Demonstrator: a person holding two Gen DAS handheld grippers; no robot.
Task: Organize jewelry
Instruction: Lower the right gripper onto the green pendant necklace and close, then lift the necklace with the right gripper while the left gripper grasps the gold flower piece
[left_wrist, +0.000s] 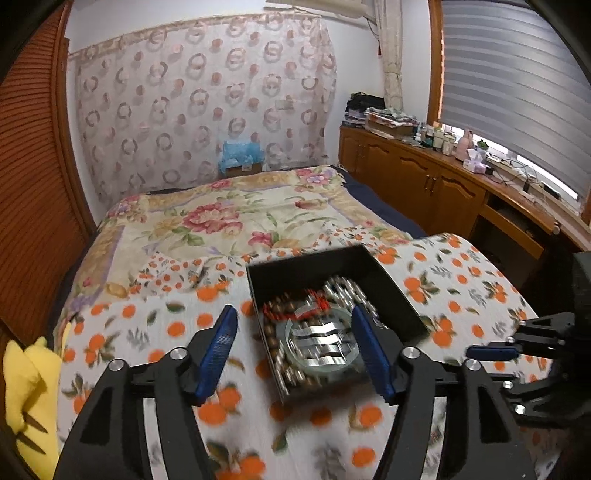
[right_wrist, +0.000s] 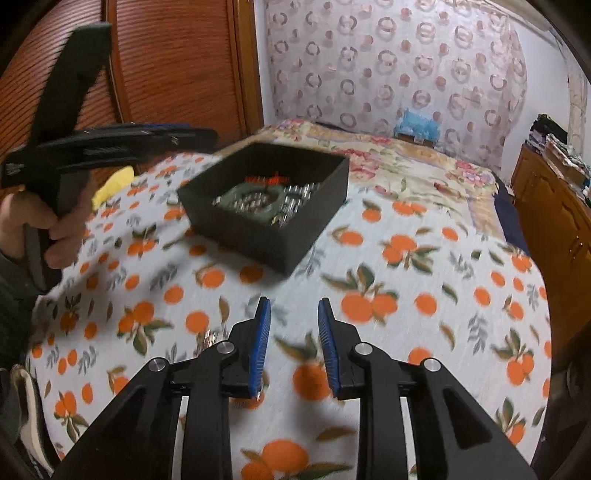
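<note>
The left wrist view is taken from close above the black box (left_wrist: 334, 314), which is seen at 12 o'clock between the fingers, facing the curtained wall (left_wrist: 207, 99). The right wrist view is set farther back and rightward, the box (right_wrist: 266, 206) being seen at 11 o'clock. The orange-print cloth (right_wrist: 406, 280) is shared.

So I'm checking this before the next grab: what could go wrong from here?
1. The black box sits on a soft, humped orange-print cloth, so a push from the left tool may tip or slide it.
2. The bracelets lie piled together in the box; pulling one may drag others out.
3. The left tool, open, straddles the box's left wall, so closing may pinch the wall instead.
</note>
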